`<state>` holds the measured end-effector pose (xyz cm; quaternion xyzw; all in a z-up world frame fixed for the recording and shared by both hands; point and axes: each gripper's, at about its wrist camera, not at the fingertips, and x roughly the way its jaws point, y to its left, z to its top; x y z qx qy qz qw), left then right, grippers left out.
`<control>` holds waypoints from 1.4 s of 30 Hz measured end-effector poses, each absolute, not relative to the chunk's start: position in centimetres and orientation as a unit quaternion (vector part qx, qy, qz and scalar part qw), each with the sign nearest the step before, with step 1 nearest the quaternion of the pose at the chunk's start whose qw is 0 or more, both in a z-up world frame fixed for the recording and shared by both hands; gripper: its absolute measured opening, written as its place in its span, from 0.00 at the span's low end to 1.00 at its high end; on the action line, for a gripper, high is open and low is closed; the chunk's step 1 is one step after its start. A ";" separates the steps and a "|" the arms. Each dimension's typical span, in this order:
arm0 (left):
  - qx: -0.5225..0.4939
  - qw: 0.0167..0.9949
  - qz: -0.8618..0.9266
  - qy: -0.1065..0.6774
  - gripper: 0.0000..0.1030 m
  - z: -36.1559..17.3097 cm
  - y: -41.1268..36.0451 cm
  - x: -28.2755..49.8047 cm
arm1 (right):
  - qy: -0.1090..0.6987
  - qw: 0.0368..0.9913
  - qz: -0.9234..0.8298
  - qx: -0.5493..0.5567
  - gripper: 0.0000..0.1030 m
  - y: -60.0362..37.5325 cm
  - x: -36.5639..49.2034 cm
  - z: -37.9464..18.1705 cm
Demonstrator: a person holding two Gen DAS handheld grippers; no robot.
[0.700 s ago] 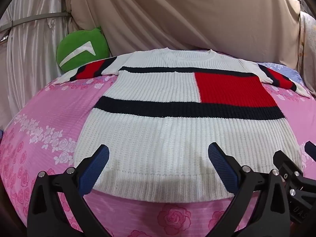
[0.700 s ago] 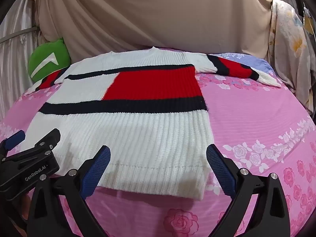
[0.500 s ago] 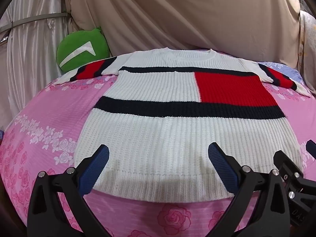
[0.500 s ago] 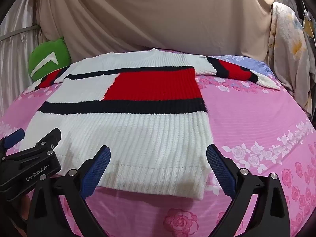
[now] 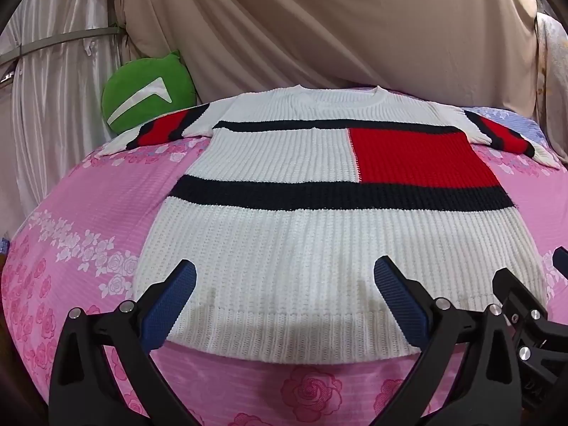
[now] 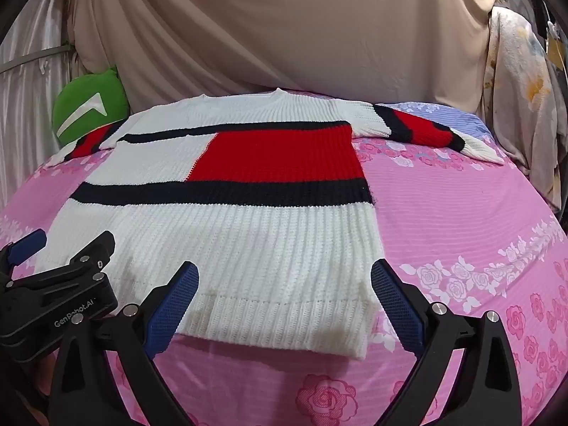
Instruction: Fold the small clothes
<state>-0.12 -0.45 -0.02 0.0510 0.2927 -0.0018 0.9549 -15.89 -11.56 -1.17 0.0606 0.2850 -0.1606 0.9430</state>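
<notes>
"GenRobot.AI" in white letters on the black body of the left claw (image 6: pixel 25 245), seen at the lower left of the right wrist view, no other readable text

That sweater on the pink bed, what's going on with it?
A person is getting ready to fold it. The knit sweater lies flat and unfolded on the pink flowery bedspread, sleeves spread out to both sides, hem nearest the cameras. The left gripper and the right gripper hover side by side over the hem, fingers wide open with nothing between them. Neither is touching the sweater yet. A green cushion sits behind one sleeve.
</notes>
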 end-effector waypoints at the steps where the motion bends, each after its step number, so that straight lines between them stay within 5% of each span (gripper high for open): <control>1: 0.052 0.955 -0.002 0.293 0.95 0.0 -0.5 -0.1 | 0.285 0.943 -0.161 0.061 0.93 -11.6 -15.9 -1.2; 42: 0.057 0.954 0.000 0.293 0.95 0.0 -0.6 -0.1 | 0.284 0.943 -0.161 0.059 0.93 -11.5 -15.9 -1.2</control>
